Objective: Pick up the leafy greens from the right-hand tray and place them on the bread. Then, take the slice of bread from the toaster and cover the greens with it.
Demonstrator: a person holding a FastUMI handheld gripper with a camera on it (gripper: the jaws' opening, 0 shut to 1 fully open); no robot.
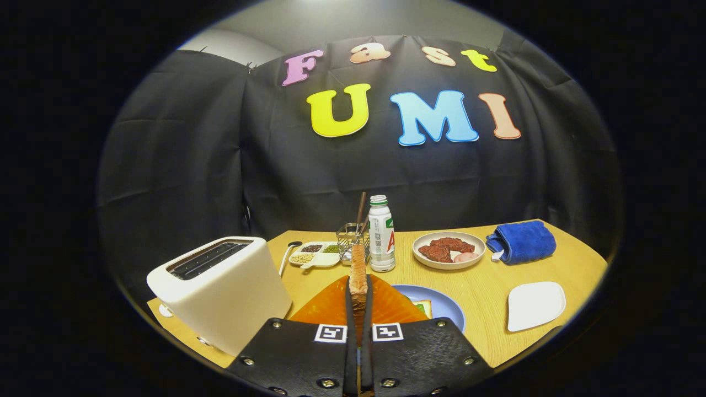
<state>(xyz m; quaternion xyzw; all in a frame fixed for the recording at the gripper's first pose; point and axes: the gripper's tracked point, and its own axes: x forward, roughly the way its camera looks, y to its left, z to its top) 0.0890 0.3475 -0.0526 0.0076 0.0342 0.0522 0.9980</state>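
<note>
My gripper (358,300) is shut on a slice of bread (358,270), held edge-on and upright between the fingers, above the table. Just beyond the fingers lies a blue plate (449,309) with bread and a bit of leafy greens (423,307) showing at its near left, partly hidden by the fingers. The white toaster (220,286) stands to the left of the fingers with its slots empty. The white tray (535,306) to the right of the plate is bare.
A compartment dish of beans (315,255) with a spoon, a wire holder with sticks (352,240), a bottle (381,234), a plate of meat (448,249) and a folded blue cloth (521,241) stand along the back of the wooden table (485,275).
</note>
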